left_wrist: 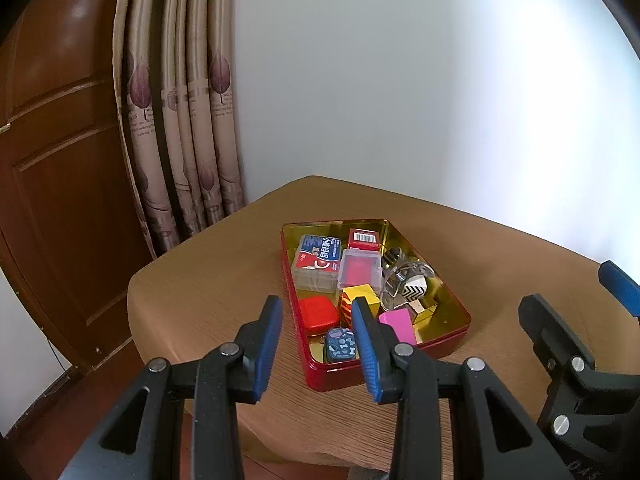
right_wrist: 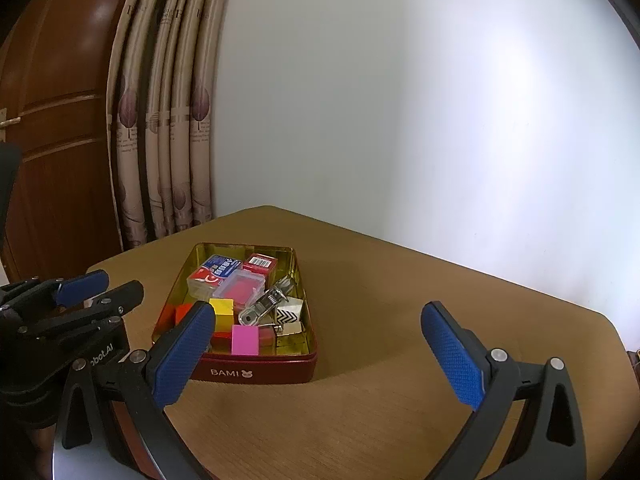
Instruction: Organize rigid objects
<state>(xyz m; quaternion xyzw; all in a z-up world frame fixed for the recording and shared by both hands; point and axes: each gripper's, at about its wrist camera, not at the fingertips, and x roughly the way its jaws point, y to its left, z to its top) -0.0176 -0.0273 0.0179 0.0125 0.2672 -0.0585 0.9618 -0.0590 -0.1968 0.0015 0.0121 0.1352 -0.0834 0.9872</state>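
A red tin (left_wrist: 448, 334) with a gold inside sits on the table, marked BAMI on its front wall (right_wrist: 256, 372). It holds several small items: a blue-and-red box (left_wrist: 316, 256), a barcoded red box (left_wrist: 363, 238), a clear case (left_wrist: 359, 272), a yellow block (left_wrist: 360, 298), a red rounded tin (left_wrist: 318, 314), a dark patterned tin (left_wrist: 339, 344), a pink block (left_wrist: 396, 322), a zigzag cube (left_wrist: 414, 290) and a shiny metal piece (right_wrist: 268, 300). My left gripper (left_wrist: 316, 302) hovers before the tin's near corner, partly open and empty. My right gripper (right_wrist: 320, 308) stands wide open and empty, right of the tin.
The tan wooden table (right_wrist: 400, 320) has rounded corners and bare surface to the right of the tin. A patterned curtain (left_wrist: 180, 120) and a brown wooden door (left_wrist: 60, 160) stand behind on the left. A white wall (right_wrist: 400, 120) backs the table.
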